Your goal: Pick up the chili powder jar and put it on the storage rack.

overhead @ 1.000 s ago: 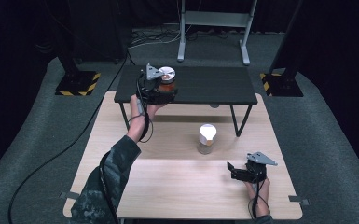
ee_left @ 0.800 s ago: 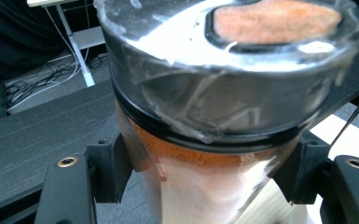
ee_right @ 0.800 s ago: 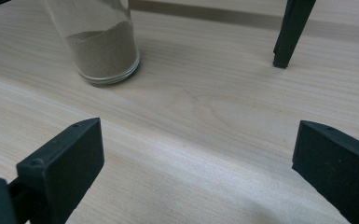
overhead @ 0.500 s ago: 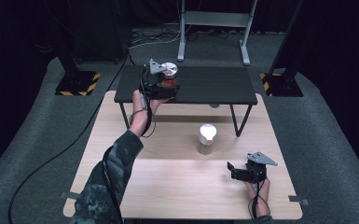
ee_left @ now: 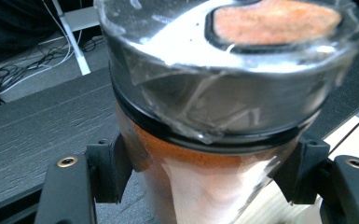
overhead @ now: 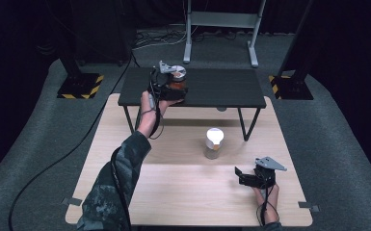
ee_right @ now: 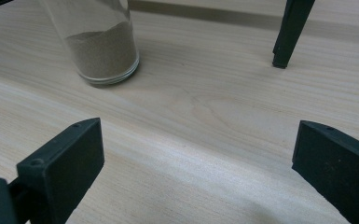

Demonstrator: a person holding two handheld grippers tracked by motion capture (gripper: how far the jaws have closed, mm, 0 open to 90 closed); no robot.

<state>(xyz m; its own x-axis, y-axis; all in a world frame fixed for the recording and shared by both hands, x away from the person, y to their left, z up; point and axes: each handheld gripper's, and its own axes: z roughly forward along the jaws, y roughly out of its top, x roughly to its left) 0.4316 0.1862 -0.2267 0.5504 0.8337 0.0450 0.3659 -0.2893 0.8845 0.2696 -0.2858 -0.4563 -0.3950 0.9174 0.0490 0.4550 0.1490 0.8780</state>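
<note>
The orange-filled jar stands upright between the left tongs, clamped at its body, at the near edge of the black raised table. The right tongs rest wide, empty, near the sand jar.

This is looking like a recording studio or lab set-up rather than a home. A pale wooden table is sitting on grey carpet, with black curtains hanging all around it. Beyond the table, stand bases with yellow-and-black hazard stripes, a grey metal frame and loose cables are lying.
</note>
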